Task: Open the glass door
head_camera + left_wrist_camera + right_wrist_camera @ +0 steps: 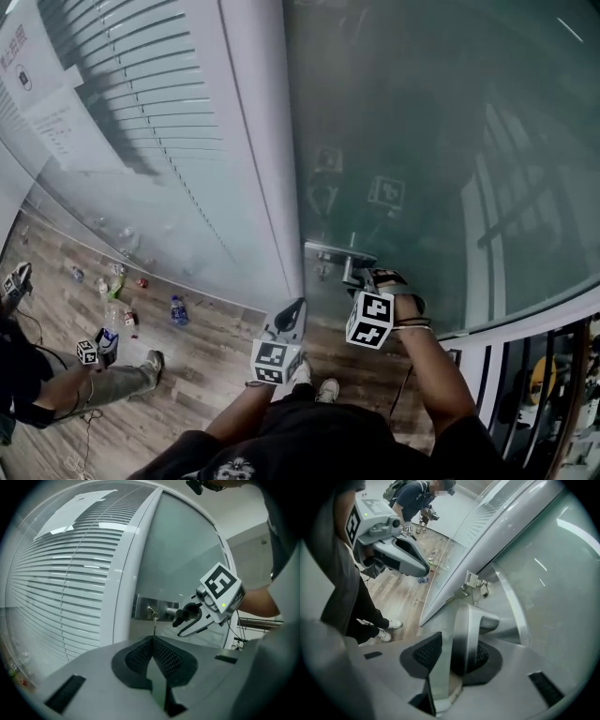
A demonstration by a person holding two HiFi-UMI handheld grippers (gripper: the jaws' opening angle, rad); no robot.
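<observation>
The frosted glass door point(450, 141) hangs to the right of a white frame post point(258, 141). Its metal lever handle point(339, 251) juts from a steel lock plate point(140, 606), with a key point(153, 618) hanging in the lock. My right gripper point(361, 278) points steeply down and is shut on the handle point(471, 625), which fills the gap between the pads of the right gripper point(454, 653). My left gripper point(295, 309) hangs just left of it, near the post, shut and holding nothing. In the left gripper view, the left gripper point(152, 644) has its pads meeting and the right gripper point(187, 618) clasps the handle.
Left of the post is a glass wall with white blinds point(141, 84) and paper notices point(56, 122). Several bottles point(178, 309) lie on the wooden floor along its base. Another person point(56, 384) with grippers sits at the lower left. Metal railings point(553, 375) stand at the lower right.
</observation>
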